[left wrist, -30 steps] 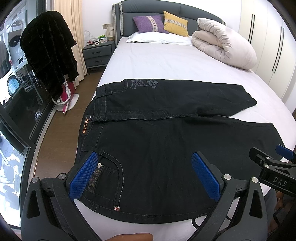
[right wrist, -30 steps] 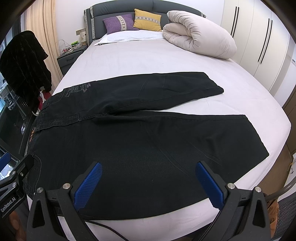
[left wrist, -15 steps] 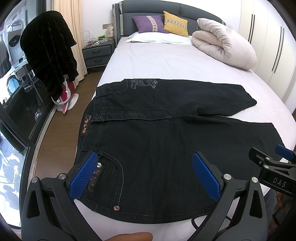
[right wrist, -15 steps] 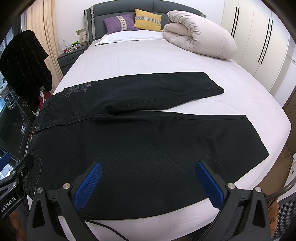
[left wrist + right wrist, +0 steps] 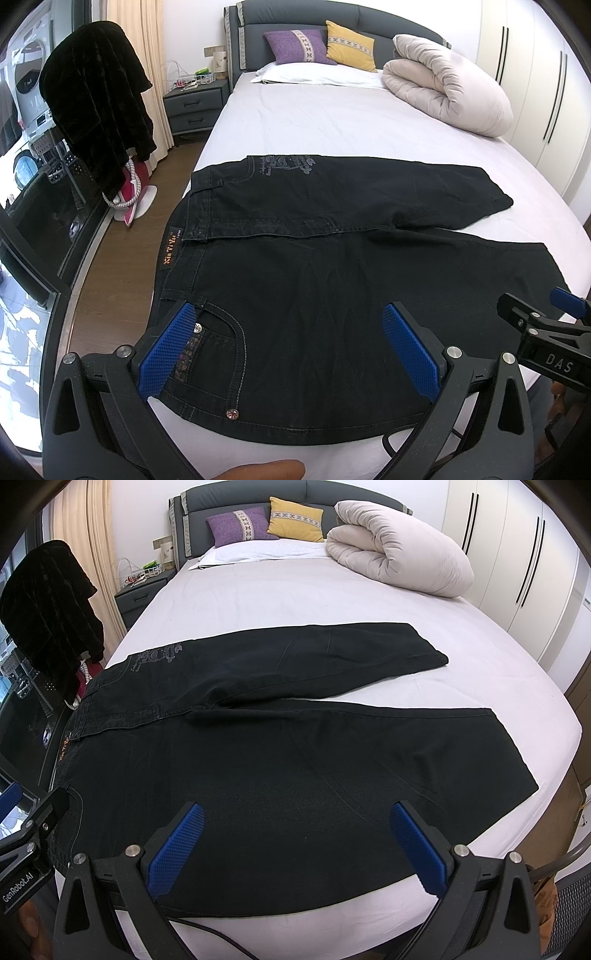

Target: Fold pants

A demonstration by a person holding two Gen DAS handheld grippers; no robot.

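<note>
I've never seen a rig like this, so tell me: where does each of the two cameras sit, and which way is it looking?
Left wrist: rides the open left gripper, over the waistband end of the black pants, facing the headboard; a fingertip shows below.
Right wrist: rides the open right gripper, over the near leg, facing the same way.
Shared: pants, bed, rolled duvet, and each other's gripper at the frame edge.

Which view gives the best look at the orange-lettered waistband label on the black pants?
The left wrist view: the waistband label on the pants shows with its orange letters distinct. The right wrist view catches it at the far left, foreshortened to a thin strip.
</note>
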